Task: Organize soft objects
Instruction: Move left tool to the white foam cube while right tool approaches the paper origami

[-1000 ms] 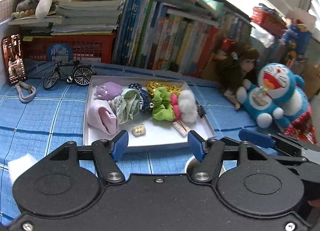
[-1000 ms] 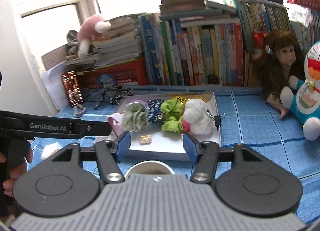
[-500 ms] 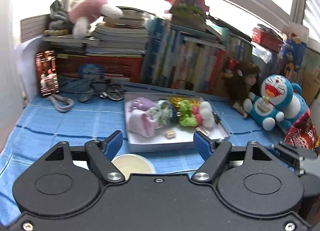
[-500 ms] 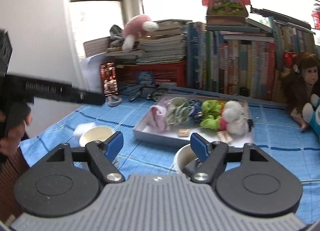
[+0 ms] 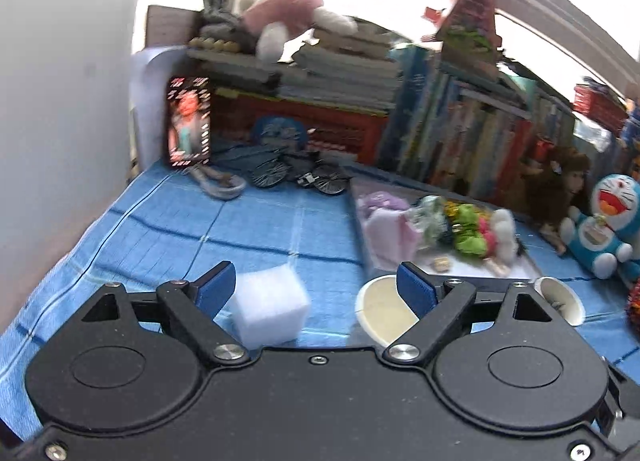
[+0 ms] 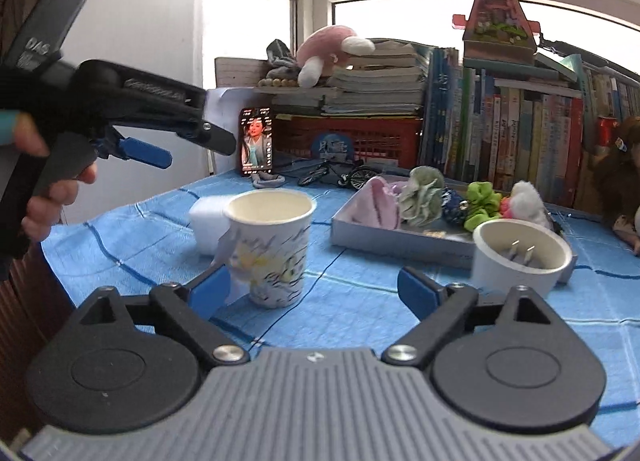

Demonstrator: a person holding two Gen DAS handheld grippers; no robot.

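Note:
My left gripper (image 5: pixel 316 289) hangs low over the blue cloth, its jaws opening. A white foam block (image 5: pixel 272 309) lies in the gap close to the left pad, unpressed. A flowered paper cup (image 5: pixel 380 309) stands just right of the block. My right gripper (image 6: pixel 314 291) is also opening, with the paper cup (image 6: pixel 272 249) standing just beyond its left finger and nothing gripped. The foam block (image 6: pixel 206 225) sits behind that cup. A white tray (image 6: pixel 400 239) holds scrunchies, a pink cloth and a white pompom. The left gripper (image 6: pixel 192 151) shows at upper left, held by a hand.
A short white cup (image 6: pixel 520 257) with a metal piece inside stands in front of the tray. A toy bicycle (image 5: pixel 296 173), a phone (image 5: pixel 188 125), a red basket and rows of books line the back. A doll and a blue plush cat (image 5: pixel 604 229) sit at right.
Both views have drawn back from the tray and swung left. Both pairs of jaws have widened. The foam block and paper cup now stand close before the grippers.

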